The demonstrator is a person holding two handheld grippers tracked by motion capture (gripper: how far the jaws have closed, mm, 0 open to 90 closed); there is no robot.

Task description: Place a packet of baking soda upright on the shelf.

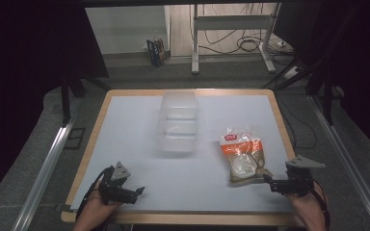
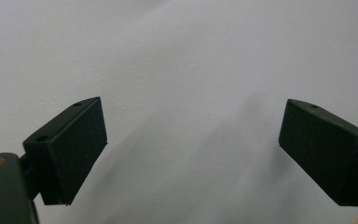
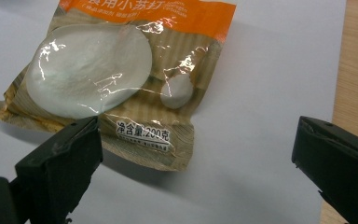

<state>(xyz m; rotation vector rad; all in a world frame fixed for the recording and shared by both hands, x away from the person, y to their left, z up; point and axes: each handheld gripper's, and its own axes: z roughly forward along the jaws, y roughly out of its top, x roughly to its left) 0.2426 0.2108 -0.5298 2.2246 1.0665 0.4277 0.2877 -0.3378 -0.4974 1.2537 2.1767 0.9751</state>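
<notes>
On the white sheet that covers the wooden-edged table [image 1: 92, 144], a packet of baking soda [image 1: 242, 155] lies flat at the right, printed face up, with an orange band across its top and a clear round window showing white powder. The right gripper [image 1: 270, 183] sits at the near right corner, held by a hand [image 1: 308, 204] that comes in from the bottom edge, and it points toward the packet's near end. In the right gripper view its two black jaws stand wide apart with nothing between them; the left-hand finger [image 3: 58, 163] reaches up just beside the packet's [image 3: 121, 79] lower crimped corner, and whether it touches the foil there is hard to tell, since the finger covers that edge. The other finger [image 3: 335, 158] hangs over bare sheet near the wooden rim. The left gripper [image 1: 137, 191] rests low at the near left of the table, well apart from the packet, in the person's left hand [image 1: 94, 211]. Its own view shows both fingers [image 2: 67, 151] spread wide over plain white sheet, holding and touching nothing. A clear plastic container [image 1: 178, 122] stands in the middle of the table, farther back, between the two grippers' sides and just left of the packet.
</notes>
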